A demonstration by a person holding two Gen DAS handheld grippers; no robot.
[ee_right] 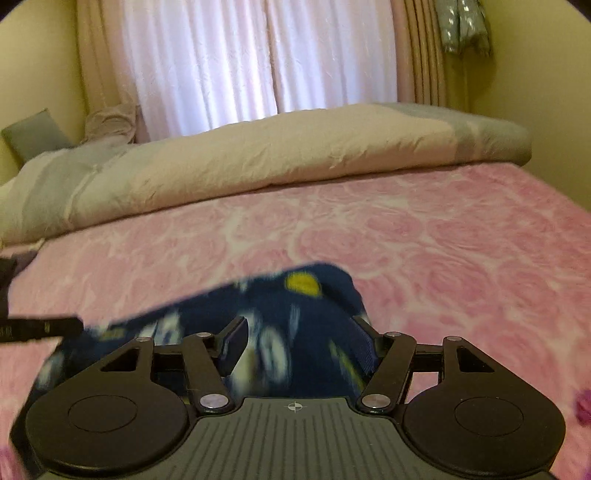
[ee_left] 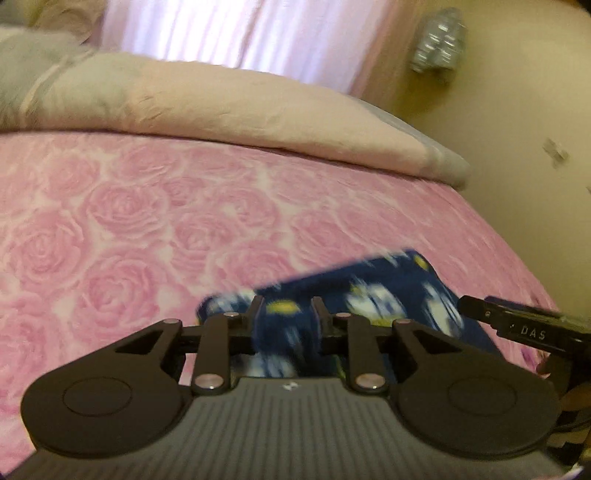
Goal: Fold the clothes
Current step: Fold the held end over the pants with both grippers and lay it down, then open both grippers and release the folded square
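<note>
From the left wrist: left tongs (ee_left: 286,308) low over a pink rose bedspread (ee_left: 147,221), with the blue cloth (ee_left: 388,284), printed white and yellow, lying on the spread just ahead and to the right. Narrow gap between the tips, filled by a bunch of that cloth. Cannot tell whether the pads pinch it or only flank it, since the fabric there is smeared by blur.

Shows, at the far right, a black finger (ee_left: 517,325) lettered DAS, reaching in over the cloth's right end and cut off by the edge. Shows further back a beige and grey duvet (ee_left: 221,107) rolled along the far side of the bed, a pale curtain (ee_left: 258,33) and a silvery thing (ee_left: 439,40) on the wall, too blurred to name.

From the right wrist: right tongs (ee_right: 299,328) over the same cloth (ee_right: 306,302), tips set wide apart with the fabric heaped between them. Cannot tell whether clamped on it or loose, again for blur.

Adds what the other view lacks:
- at the left edge, another black finger (ee_right: 40,326) touching the cloth's left end, its body out of frame
- a grey pillow (ee_right: 33,133) in the far left corner
- a purple scrap (ee_right: 583,406) at the right rim, half cut off

Hides the near part of the cloth under both tools.
</note>
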